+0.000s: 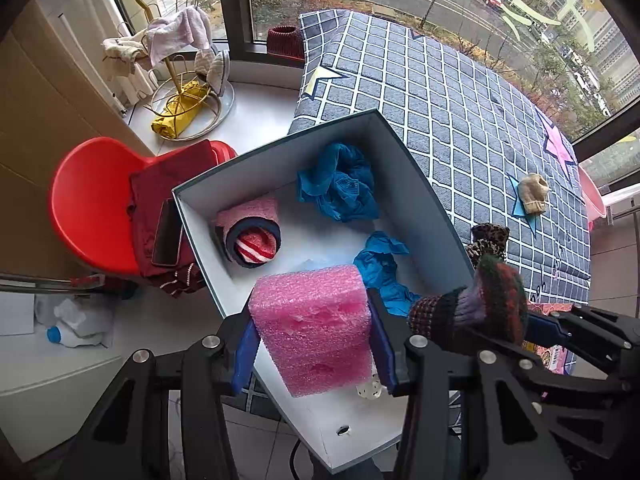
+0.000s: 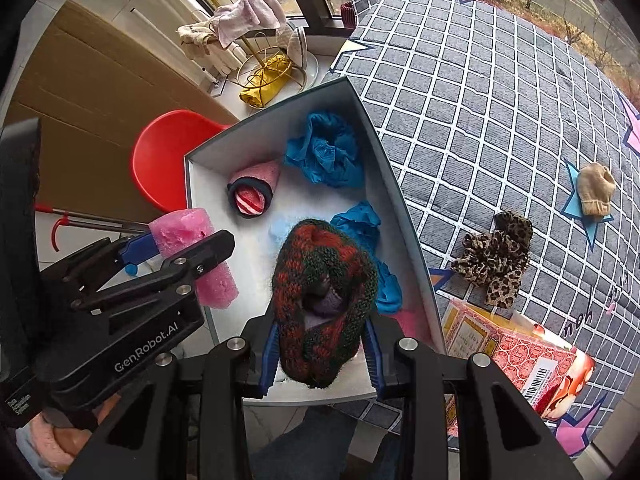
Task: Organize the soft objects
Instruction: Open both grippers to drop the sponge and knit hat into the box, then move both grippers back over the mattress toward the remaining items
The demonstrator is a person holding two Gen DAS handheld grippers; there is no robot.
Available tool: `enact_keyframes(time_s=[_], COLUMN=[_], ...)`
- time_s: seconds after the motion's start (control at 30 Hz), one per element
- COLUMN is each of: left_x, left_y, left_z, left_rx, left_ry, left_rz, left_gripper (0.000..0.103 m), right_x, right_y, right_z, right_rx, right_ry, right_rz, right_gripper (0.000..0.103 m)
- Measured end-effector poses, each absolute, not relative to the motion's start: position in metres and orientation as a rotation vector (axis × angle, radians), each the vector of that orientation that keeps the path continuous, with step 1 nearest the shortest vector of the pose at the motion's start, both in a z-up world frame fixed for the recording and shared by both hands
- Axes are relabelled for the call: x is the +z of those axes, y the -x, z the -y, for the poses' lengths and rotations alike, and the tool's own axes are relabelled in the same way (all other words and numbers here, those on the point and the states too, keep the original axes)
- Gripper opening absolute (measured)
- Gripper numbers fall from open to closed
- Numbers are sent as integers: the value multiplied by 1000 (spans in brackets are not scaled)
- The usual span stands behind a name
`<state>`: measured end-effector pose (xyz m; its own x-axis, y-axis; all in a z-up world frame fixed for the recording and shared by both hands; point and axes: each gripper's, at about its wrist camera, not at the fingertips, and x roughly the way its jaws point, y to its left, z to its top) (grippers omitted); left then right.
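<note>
While both loads hang over the box (image 1: 280,152), my left gripper (image 1: 316,344) clamps foam (image 1: 312,320), right gripper (image 2: 320,354) clamps a knit roll (image 2: 320,296); next, I judge, lower and release.

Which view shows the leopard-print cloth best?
Right wrist view: the leopard-print cloth lies whole and unobstructed on the checked grey quilt. In the left wrist view, the red-green knitted item partly hides it.

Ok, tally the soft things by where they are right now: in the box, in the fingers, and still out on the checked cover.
In the box: 3 - blue cloth, blue glove, rolled pink sock
In the fingers: 2 - pink foam block, knitted red-green piece
On the checked cover: 2 - leopard-print cloth, beige mitten
Total: 7
</note>
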<state>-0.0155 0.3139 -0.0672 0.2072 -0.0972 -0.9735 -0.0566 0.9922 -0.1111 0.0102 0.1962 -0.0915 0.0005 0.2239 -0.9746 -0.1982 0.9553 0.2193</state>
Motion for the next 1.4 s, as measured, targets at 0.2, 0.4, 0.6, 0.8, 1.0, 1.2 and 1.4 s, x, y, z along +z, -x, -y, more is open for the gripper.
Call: enact_keyframes(time_s=[0.2,0.4,0.6,0.8,1.0,1.2,1.4], left_x=[-68,-82,-90,-86,-68,2,85], left_y=[13,11,10,9,8,25,61], left_z=[-311,-326,-333,-330,-327,-314,-311], left_rx=[-44,-67,-85,-119,-100,-20,107], left_ry=[138,266,287,319,288,111,75], left_rz=[-1364,-1424,-1447,-1423,-1358,-1045,-689], left_gripper=[56,80,102,103,103,103,103], right_x=[-96,-97,-96,-89,-73,-39,16], right_y=[-12,-14,-17,-20,-22,-20,-11], right_z=[-197,-190,-180,-172,-167,-158,-142], right_rx=[330,309,264,257,256,250,246], right_ry=[-17,-26,-36,-91,-113,-127,-132], right_rz=[-1542,-1540,-1526,-1508,-1465,-1338,-1117], right_gripper=[37,47,91,92,92,94,102])
